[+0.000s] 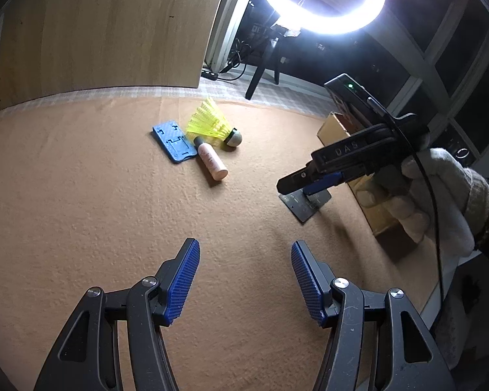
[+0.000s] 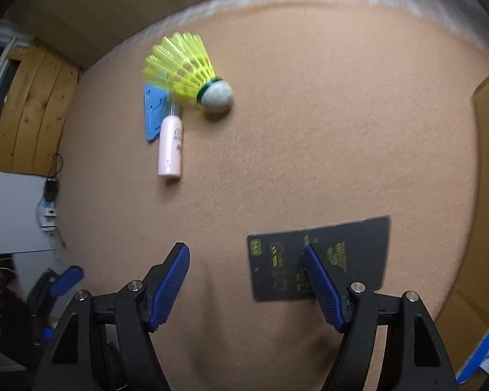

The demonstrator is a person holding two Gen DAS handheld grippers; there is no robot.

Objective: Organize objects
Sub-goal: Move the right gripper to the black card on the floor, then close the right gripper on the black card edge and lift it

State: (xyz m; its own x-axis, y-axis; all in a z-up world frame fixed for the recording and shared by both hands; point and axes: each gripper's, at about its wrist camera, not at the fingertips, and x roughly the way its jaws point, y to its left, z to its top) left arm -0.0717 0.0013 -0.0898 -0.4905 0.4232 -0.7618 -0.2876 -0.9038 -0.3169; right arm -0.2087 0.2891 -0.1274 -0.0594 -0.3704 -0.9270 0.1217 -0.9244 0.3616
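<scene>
A yellow shuttlecock, a small pink bottle and a flat blue plastic piece lie together on the tan felt mat. A dark grey card lies flat nearer the right. My right gripper is open just above the card, its right finger over it; it also shows in the left wrist view. My left gripper is open and empty over bare mat.
A cardboard box stands at the mat's right edge. A wooden panel stands behind the mat. A bright ring light on a stand shines at the back right.
</scene>
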